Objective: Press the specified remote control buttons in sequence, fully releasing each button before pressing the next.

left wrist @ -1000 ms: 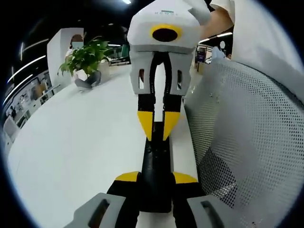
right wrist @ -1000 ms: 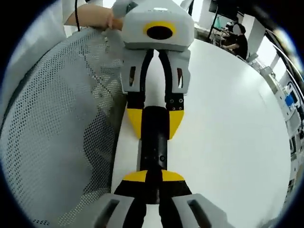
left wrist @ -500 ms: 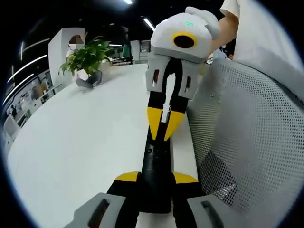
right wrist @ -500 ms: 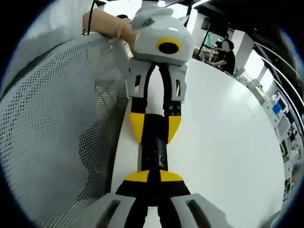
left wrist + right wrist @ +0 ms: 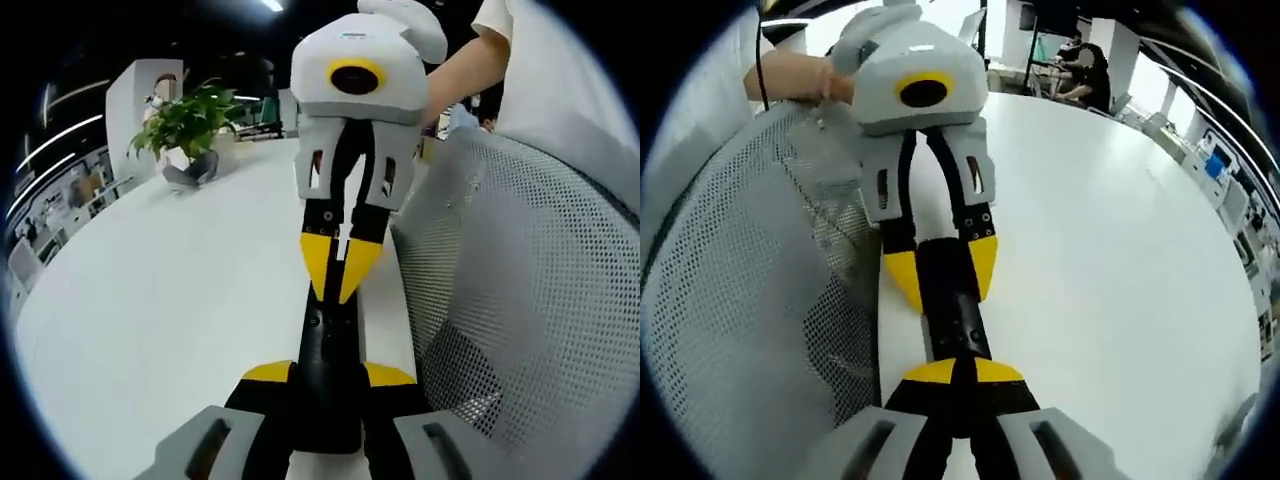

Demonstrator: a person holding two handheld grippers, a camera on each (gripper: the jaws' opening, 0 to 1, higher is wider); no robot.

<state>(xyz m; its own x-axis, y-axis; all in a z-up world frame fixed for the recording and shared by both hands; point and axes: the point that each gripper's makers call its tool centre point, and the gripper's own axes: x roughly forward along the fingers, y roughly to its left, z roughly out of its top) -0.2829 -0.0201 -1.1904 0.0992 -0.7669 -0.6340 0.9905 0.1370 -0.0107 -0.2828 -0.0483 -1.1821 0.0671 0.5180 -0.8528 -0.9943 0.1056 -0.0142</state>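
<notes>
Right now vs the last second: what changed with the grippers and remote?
The right gripper rocked: it leaned over half a second ago and has swung back nearly upright, its yellow tips drawn closer together at the far end of the remote. Nothing was newly grasped or released. The left gripper stays clamped on the remote, on the white table beside the mesh chair back.

A: Where does the left gripper view look from?
B: Low over the desk, along its own tool, facing the right tool close up.
A: The right gripper view?
B: Opposite: facing the left tool. Both views share the remote and desk edge.
</notes>
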